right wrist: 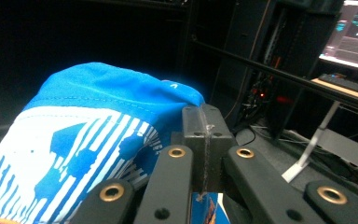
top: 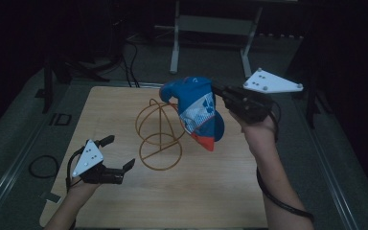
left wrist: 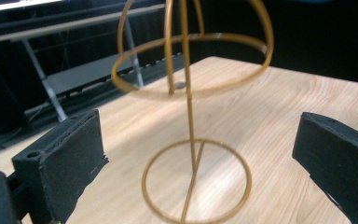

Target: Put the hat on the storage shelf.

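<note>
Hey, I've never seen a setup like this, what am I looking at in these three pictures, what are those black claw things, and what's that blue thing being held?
A person sits at a wooden table, holding a two-jaw tool in each hand. One picture looks down from above; the other two come from cameras riding on each tool. The left gripper is open, low over the table, aimed at a gold wire hat stand standing on it. The right gripper is shut on a blue, white and orange cap, lifted in the air beside the stand's domed top.
</note>
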Motion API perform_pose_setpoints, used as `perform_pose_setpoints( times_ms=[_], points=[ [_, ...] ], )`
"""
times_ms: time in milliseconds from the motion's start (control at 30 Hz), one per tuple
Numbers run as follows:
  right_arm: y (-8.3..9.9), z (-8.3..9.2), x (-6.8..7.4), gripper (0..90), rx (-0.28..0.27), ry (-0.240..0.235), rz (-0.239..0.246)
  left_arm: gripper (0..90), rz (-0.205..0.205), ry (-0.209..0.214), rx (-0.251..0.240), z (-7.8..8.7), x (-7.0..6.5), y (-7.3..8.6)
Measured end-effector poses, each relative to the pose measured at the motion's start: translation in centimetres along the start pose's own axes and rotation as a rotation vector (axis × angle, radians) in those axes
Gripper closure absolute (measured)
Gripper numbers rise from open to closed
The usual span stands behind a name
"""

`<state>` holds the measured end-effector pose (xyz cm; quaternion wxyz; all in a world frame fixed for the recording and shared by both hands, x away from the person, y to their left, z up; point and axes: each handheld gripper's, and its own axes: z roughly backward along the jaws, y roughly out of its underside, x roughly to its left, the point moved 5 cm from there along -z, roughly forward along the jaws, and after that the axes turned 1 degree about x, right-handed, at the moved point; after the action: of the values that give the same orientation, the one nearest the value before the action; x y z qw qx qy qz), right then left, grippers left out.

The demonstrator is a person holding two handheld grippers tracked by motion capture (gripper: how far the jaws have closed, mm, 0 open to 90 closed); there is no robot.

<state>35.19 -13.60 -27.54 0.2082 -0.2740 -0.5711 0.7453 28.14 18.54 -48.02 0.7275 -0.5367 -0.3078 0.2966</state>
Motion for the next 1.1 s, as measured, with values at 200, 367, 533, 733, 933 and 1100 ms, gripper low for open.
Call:
perform_pose_setpoints(
  times_ms=[200, 367, 533, 733, 933, 1100],
  points=[
    [-0.8, -3.2, 1.2, 90.0, 0.028, -0.029, 0.012, 2.3, 0.054, -0.042, 0.017, 0.5, 0.6, 3.5],
    [-1.4, -6.1, 2.8, 90.0, 0.052, -0.067, 0.030, 2.3, 0.086, -0.096, -0.012, 0.8, 0.8, 5.3],
    [-1.5, -9.0, 4.8, 90.0, 0.077, -0.118, 0.043, 2.4, 0.093, -0.122, 0.006, 0.6, 1.1, 6.6],
    [-0.6, -12.2, 7.2, 90.0, 0.135, -0.180, 0.064, 2.4, 0.127, -0.125, -0.008, 1.0, 1.5, 7.1],
    [1.2, -14.7, 8.6, 90.0, 0.192, -0.223, 0.066, 2.4, 0.120, -0.108, 0.010, 0.6, 1.2, 7.5],
    [2.5, -15.4, 8.4, 90.0, 0.222, -0.228, 0.056, 2.4, 0.121, -0.102, 0.009, 0.5, 1.0, 7.6]
  ],
)
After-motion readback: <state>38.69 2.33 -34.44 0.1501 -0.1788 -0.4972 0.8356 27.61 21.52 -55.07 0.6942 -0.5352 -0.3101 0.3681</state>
